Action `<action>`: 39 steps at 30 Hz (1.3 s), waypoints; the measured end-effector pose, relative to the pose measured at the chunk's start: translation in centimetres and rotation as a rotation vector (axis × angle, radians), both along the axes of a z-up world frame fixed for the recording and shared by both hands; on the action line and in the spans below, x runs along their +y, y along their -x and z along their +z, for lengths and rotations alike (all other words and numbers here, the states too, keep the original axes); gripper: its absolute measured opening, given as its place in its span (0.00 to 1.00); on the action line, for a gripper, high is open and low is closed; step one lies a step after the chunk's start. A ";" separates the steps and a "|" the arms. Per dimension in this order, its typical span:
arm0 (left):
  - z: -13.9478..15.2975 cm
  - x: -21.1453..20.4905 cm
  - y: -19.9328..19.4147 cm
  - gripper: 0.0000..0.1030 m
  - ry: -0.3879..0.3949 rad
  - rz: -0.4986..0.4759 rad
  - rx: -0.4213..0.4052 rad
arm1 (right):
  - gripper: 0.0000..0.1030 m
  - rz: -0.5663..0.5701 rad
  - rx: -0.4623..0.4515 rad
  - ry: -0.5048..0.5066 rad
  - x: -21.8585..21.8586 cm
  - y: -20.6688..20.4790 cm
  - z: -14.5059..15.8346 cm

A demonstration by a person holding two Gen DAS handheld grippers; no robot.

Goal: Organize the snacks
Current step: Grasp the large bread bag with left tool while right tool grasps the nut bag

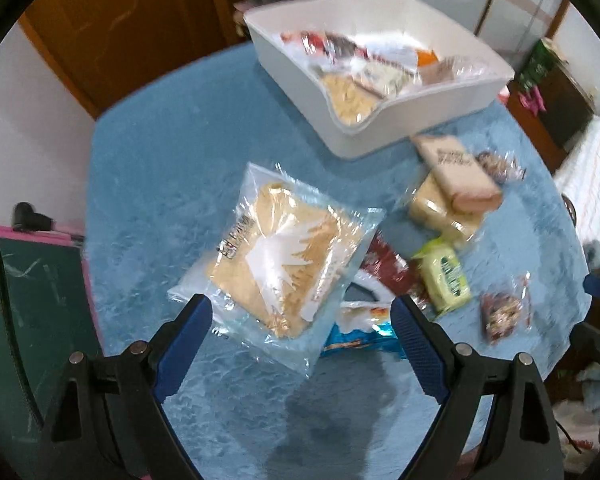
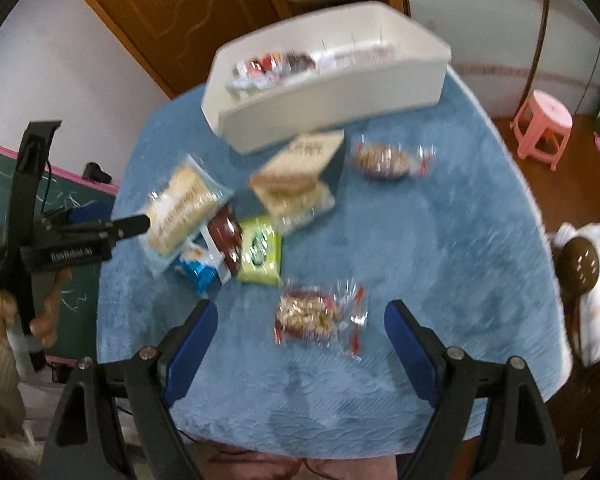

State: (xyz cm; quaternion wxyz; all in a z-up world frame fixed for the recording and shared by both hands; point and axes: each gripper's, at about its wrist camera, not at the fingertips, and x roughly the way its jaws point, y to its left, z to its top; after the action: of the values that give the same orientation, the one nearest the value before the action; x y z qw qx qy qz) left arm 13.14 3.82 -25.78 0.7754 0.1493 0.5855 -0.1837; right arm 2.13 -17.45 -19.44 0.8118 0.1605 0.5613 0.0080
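My left gripper (image 1: 300, 320) hangs with jaws spread wide over the clear-wrapped cracker packet (image 1: 284, 264) — nothing touches the pads. My right gripper (image 2: 296, 328) is spread too, a nut packet (image 2: 308, 316) lying between its fingers on the blue tabletop (image 2: 440, 240). Other snacks cluster near the white bin (image 1: 420, 120), which already holds some.

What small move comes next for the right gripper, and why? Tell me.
Probably lower the right gripper onto the clear-wrapped nut snack and close. Its jaws are open and empty, the packet lies alone on the blue tablecloth just ahead between the fingers, and the white bin already holds other snacks.
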 end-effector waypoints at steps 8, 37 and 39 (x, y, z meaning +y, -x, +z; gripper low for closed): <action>-4.9 -0.5 -2.0 0.88 -0.088 -0.095 0.045 | 0.84 -0.058 0.109 -0.024 -0.1 0.1 -4.7; -10.2 -2.3 -5.0 0.98 -0.171 -0.073 0.024 | 0.59 -0.002 0.267 0.192 6.0 -2.2 -9.9; -9.9 -2.6 -4.3 0.90 -0.153 -0.067 0.026 | 0.58 0.006 0.277 0.207 6.8 -2.5 -10.0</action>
State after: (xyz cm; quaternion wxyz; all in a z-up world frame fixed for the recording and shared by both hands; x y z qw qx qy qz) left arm 17.41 1.18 -35.63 0.7476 0.2253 0.6023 -0.1662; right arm 4.59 -10.62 -29.40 0.7389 0.0738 0.6662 -0.0697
